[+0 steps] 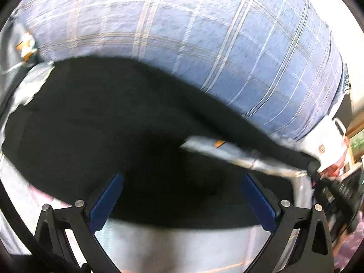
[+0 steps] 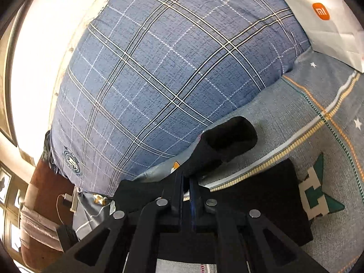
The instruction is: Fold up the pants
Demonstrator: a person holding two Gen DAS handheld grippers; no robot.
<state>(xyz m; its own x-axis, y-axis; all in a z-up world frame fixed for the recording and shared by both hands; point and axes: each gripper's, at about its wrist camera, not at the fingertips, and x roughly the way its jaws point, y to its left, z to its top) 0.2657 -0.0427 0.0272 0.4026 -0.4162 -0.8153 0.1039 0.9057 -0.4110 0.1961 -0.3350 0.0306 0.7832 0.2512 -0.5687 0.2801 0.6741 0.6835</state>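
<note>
On the bedsheet (image 2: 295, 104) beside the plaid quilt (image 2: 159, 68), black pants (image 1: 113, 113) lie half-folded, my right tongs (image 2: 186, 182) clamped on 1 leg, left tongs (image 1: 182, 195) apart; thin pinch could slip, unfolding it.

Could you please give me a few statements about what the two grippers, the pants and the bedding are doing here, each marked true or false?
1. The right gripper is shut on the black fabric pants. True.
2. The left gripper is clamped on the pants. False: its blue finger pads stand wide apart, above the dark cloth.
3. A blue plaid quilt lies beyond the pants. True.
4. The white paper bag with an orange logo sits on top of the pants. False: it lies at the far corner, beside the quilt.
</note>
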